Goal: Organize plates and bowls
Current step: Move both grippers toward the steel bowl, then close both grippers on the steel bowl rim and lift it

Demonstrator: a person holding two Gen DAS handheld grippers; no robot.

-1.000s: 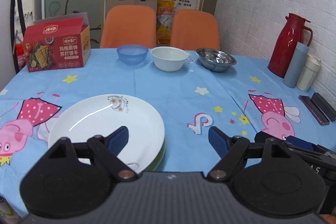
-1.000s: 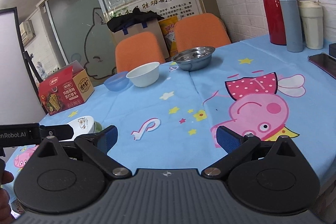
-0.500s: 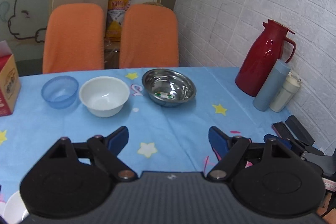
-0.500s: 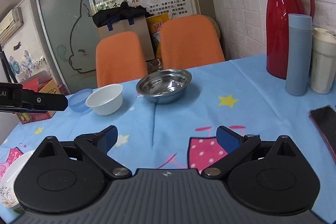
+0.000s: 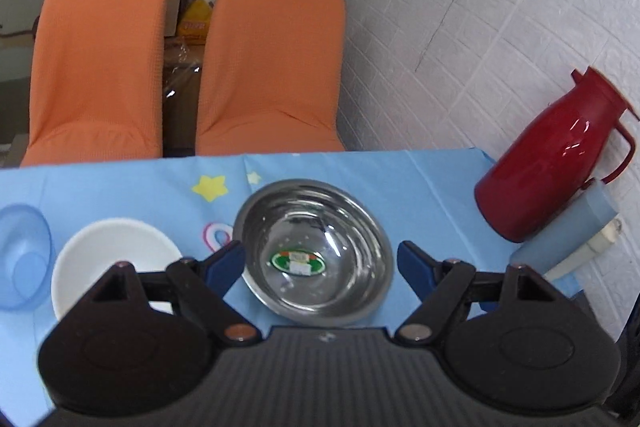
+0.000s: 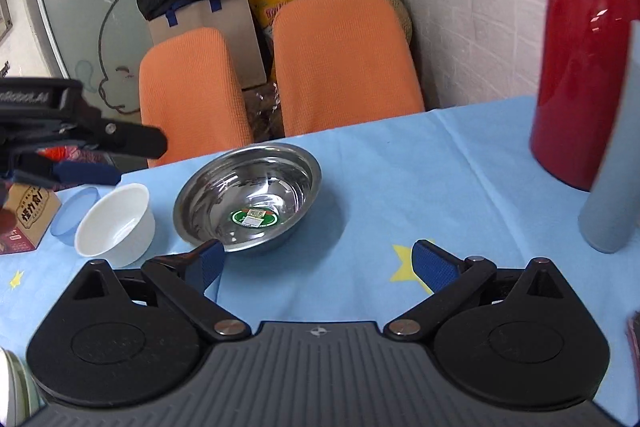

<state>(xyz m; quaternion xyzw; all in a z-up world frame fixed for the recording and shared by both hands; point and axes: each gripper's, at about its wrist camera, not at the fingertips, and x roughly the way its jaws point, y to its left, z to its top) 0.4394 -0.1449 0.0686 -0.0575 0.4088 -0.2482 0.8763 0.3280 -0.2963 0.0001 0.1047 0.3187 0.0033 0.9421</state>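
Note:
A steel bowl (image 5: pixel 316 251) with a green sticker inside sits near the table's far edge; it also shows in the right wrist view (image 6: pixel 248 197). Left of it stand a white bowl (image 5: pixel 112 259) and a blue plastic bowl (image 5: pixel 22 259); both show in the right wrist view, the white bowl (image 6: pixel 116 223) and the blue bowl (image 6: pixel 70 213). My left gripper (image 5: pixel 320 263) is open and empty, hovering over the steel bowl. My right gripper (image 6: pixel 316 265) is open and empty, just in front of the steel bowl. A stacked plate edge (image 6: pixel 12 387) shows at the lower left.
A red thermos (image 5: pixel 548 167), a blue-grey bottle (image 5: pixel 564 231) and a cream cup (image 5: pixel 600 241) stand at the right by the brick wall. Two orange chairs (image 5: pixel 272 59) stand behind the table. A snack box (image 6: pixel 24 219) sits at the far left.
Both grippers have moved forward and toward the steel bowl. The left gripper, earlier over the plate, now hangs above the steel bowl. Both stay open.

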